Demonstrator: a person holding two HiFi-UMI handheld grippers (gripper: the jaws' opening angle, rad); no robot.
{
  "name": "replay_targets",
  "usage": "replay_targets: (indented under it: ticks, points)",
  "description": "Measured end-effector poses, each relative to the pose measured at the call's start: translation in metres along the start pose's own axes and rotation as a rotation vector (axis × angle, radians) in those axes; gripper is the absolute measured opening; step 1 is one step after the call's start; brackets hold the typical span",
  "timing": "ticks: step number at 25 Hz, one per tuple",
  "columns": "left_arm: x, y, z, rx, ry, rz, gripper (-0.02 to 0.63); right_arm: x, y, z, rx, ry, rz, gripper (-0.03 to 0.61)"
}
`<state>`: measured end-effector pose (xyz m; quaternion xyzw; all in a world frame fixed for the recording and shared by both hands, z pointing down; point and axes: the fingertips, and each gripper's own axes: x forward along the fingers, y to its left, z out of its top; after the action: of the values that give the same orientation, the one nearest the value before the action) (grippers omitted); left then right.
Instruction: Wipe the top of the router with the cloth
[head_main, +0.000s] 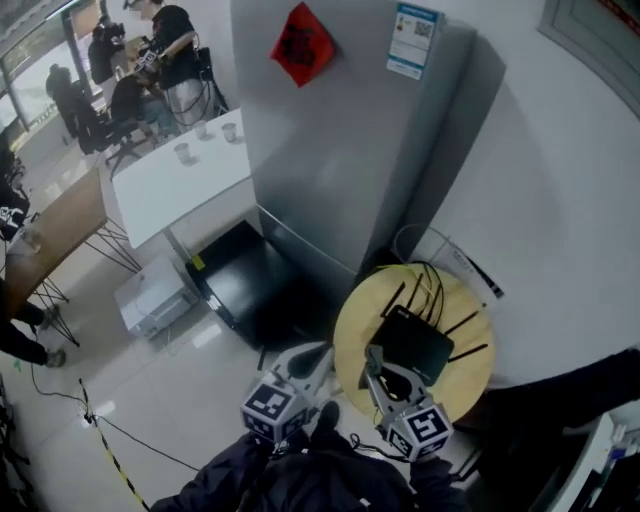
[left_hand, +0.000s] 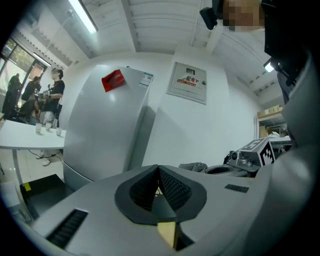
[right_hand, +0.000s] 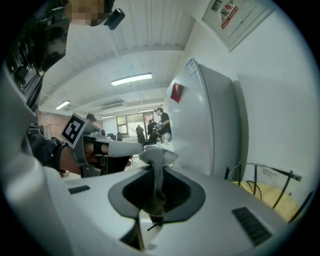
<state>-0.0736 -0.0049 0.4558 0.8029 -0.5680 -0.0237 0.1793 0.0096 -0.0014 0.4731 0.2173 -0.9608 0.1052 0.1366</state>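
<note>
Two grippers are held low by the near edge of the round counter (head_main: 352, 322). The right gripper (right_hand: 154, 204) is clenched on a grey cloth (right_hand: 158, 159), which is bunched upright between its jaws. The left gripper (left_hand: 159, 186) is closed on nothing and is held just off the counter's left edge. The black router (head_main: 418, 345) lies near the counter's middle. Contact between cloth and router top cannot be made out, so the pickup is judged done and the wiping is judged left to do.
</note>
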Motion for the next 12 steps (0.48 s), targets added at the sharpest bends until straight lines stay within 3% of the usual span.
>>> replay_targets:
  ticks: [8, 12]
  points:
    - [0.089, -0.024, -0.007, 0.074, 0.120, -0.164, 0.002, -0.020, -0.084, -0.025, 0.120, -0.029, -0.194, 0.072]
    - [0.114, -0.024, -0.010, 0.063, 0.157, -0.215, 0.002, -0.024, -0.113, -0.039, 0.167, -0.015, -0.267, 0.072]
